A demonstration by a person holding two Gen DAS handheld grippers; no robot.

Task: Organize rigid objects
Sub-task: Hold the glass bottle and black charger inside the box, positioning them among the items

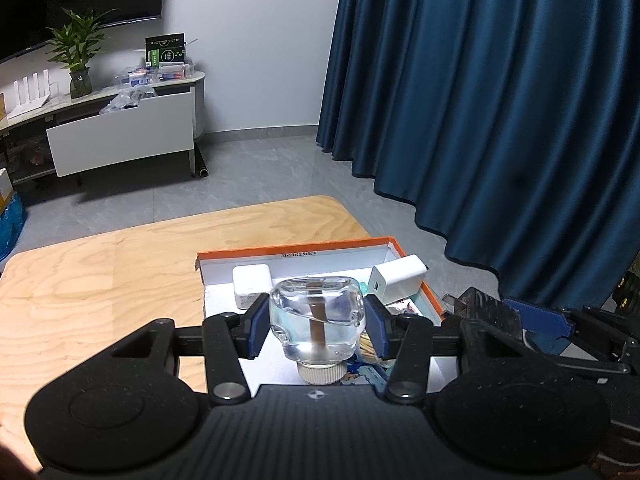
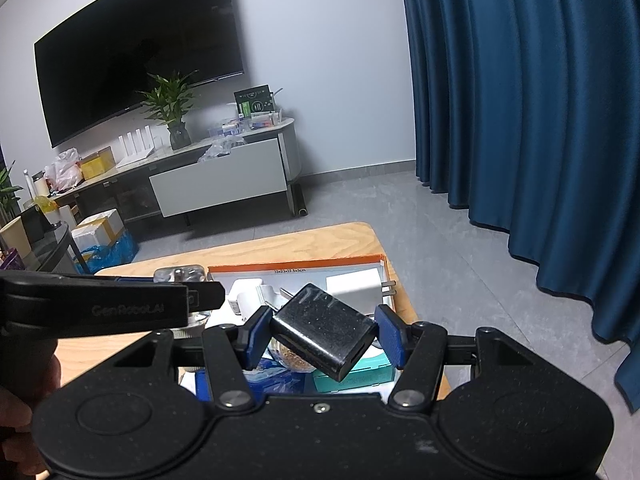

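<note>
My left gripper [image 1: 317, 322] is shut on a clear glass bottle [image 1: 318, 320], held cap toward the camera, a brown stick inside it. It hangs over an orange-rimmed cardboard box [image 1: 292, 249] on the wooden table [image 1: 100, 280]. My right gripper [image 2: 323, 334] is shut on a black plug adapter [image 2: 324, 330], tilted with its prongs pointing up-left, above the same box [image 2: 296, 265]. In the box lie white chargers [image 1: 251, 283] [image 1: 396, 278] and a teal carton [image 2: 366, 370]. The left gripper's body [image 2: 100, 306] crosses the right wrist view at the left.
A blue curtain [image 1: 500, 120] hangs close to the table's right side. Across the grey floor stands a TV cabinet [image 2: 220, 180] with a plant [image 2: 172, 108] and clutter, under a wall TV [image 2: 136, 64]. Boxes and a blue bag [image 2: 104, 240] sit left of the table.
</note>
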